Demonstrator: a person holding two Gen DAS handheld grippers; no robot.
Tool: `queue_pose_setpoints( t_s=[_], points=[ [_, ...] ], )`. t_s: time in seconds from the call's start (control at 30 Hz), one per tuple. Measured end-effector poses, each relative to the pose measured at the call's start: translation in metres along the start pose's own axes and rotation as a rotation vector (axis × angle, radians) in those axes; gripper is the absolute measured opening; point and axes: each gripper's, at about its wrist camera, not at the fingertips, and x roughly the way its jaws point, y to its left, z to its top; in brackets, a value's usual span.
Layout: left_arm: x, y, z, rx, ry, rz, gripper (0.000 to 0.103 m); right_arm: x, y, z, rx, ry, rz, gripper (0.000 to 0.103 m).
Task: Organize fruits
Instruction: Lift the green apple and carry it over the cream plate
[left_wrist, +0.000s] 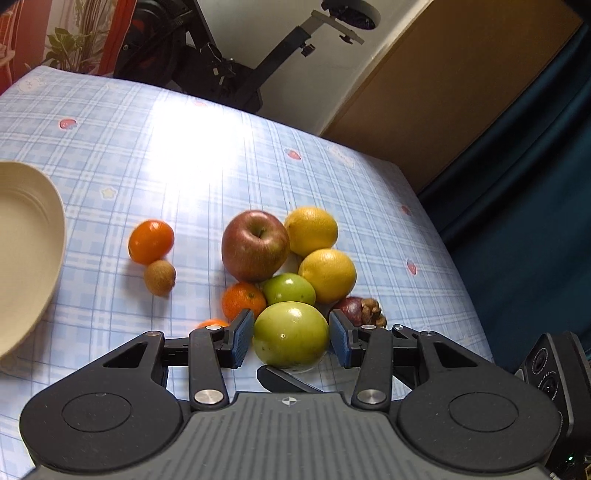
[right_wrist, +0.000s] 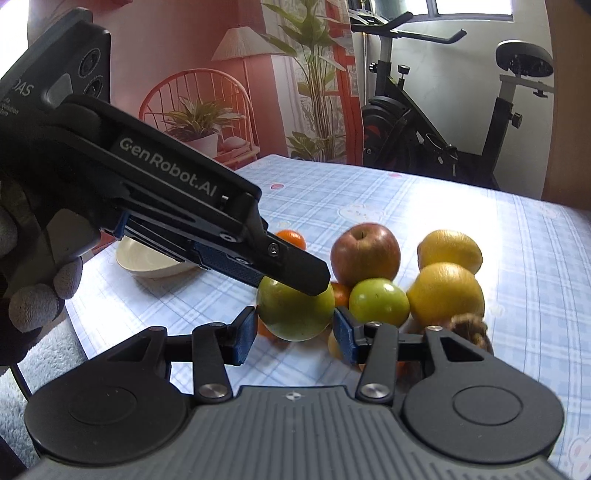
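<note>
A large green apple (left_wrist: 290, 338) sits between the blue pads of my left gripper (left_wrist: 291, 338), which is shut on it. My right gripper (right_wrist: 295, 332) is shut on the same green apple (right_wrist: 293, 314) from another side; one of its fingers (left_wrist: 284, 380) shows under the fruit. The left gripper (right_wrist: 295, 284) reaches in from the left, one finger lying over the apple's top. The apple seems slightly off the cloth. Behind it lie a red apple (left_wrist: 255, 245), two lemons (left_wrist: 311, 230) (left_wrist: 328, 275), a smaller green apple (left_wrist: 289, 290) and a mandarin (left_wrist: 243, 301).
A cream bowl (left_wrist: 22, 258) stands at the left edge of the checked tablecloth (left_wrist: 147, 147). An orange (left_wrist: 150, 242) and a kiwi (left_wrist: 160, 277) lie apart to the left; a mangosteen (left_wrist: 349, 310) and a walnut (left_wrist: 371, 310) to the right. An exercise bike (right_wrist: 443, 129) stands behind the table.
</note>
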Motion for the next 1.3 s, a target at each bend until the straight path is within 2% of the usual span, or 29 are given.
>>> queue_pose_setpoints(
  t_s=[0.27,0.47,0.67,0.97,1.1,1.3],
  points=[
    [-0.058,0.021,0.043,0.033,-0.133,0.028,0.047,0.022,0.024,0.070,-0.063,-0.059,0.077,0.048],
    [-0.090,0.067,0.073,-0.010,-0.171,0.078,0.047,0.069,0.063,0.110,-0.148,-0.081,0.142,0.048],
    [-0.083,0.122,0.083,-0.087,-0.123,0.136,0.047,0.138,0.087,0.119,-0.166,-0.007,0.210,0.048],
    [-0.047,0.196,0.102,-0.211,-0.036,0.161,0.048,0.226,0.083,0.124,-0.077,0.176,0.258,0.048],
    [-0.036,0.217,0.099,-0.245,-0.005,0.161,0.048,0.246,0.083,0.122,-0.075,0.234,0.244,0.048],
    [-0.028,0.226,0.096,-0.257,0.006,0.164,0.047,0.256,0.090,0.118,-0.105,0.266,0.203,0.048]
  ],
)
